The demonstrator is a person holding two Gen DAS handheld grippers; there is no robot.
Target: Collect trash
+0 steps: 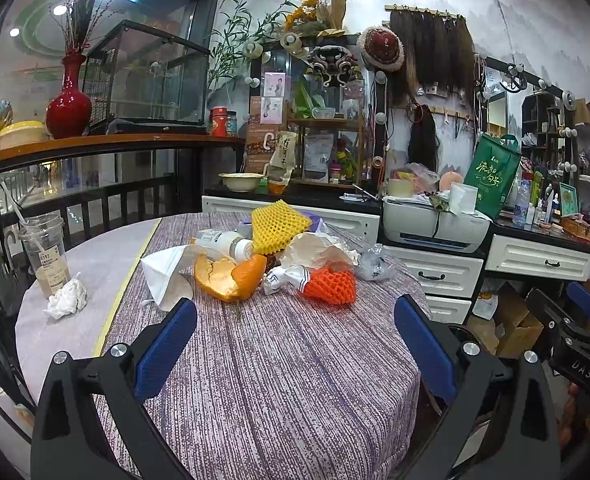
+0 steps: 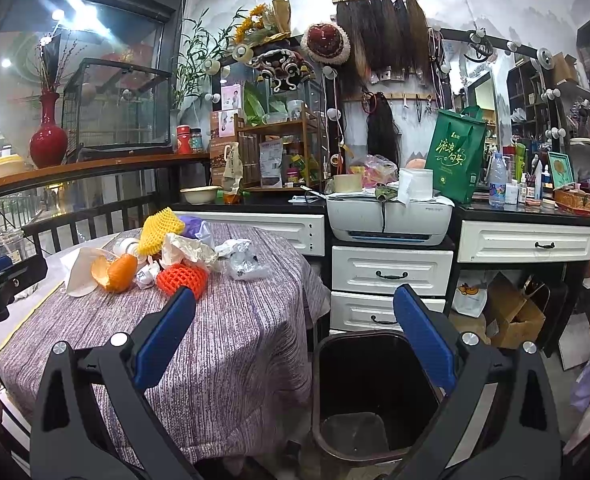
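A pile of trash lies on the purple-clothed table (image 1: 287, 364): orange peel (image 1: 231, 276), an orange foam net (image 1: 331, 285), a yellow foam net (image 1: 279, 226), a white face mask (image 1: 165, 276), a white bottle (image 1: 225, 242), crumpled paper (image 1: 319, 250) and a clear plastic wrapper (image 1: 375, 262). My left gripper (image 1: 295, 320) hovers open in front of the pile, nothing between its fingers. My right gripper (image 2: 295, 312) is open too, held right of the table above a dark, empty trash bin (image 2: 375, 392). The same pile shows in the right wrist view, with the orange foam net (image 2: 181, 278) nearest.
A plastic cup with a straw (image 1: 47, 256) and a crumpled tissue (image 1: 67, 298) sit on the table's left part. White drawers (image 2: 391, 272) and a printer (image 2: 391, 220) stand behind the bin. Cardboard boxes (image 2: 511, 312) lie on the floor at right. A railing (image 1: 95, 200) runs behind the table.
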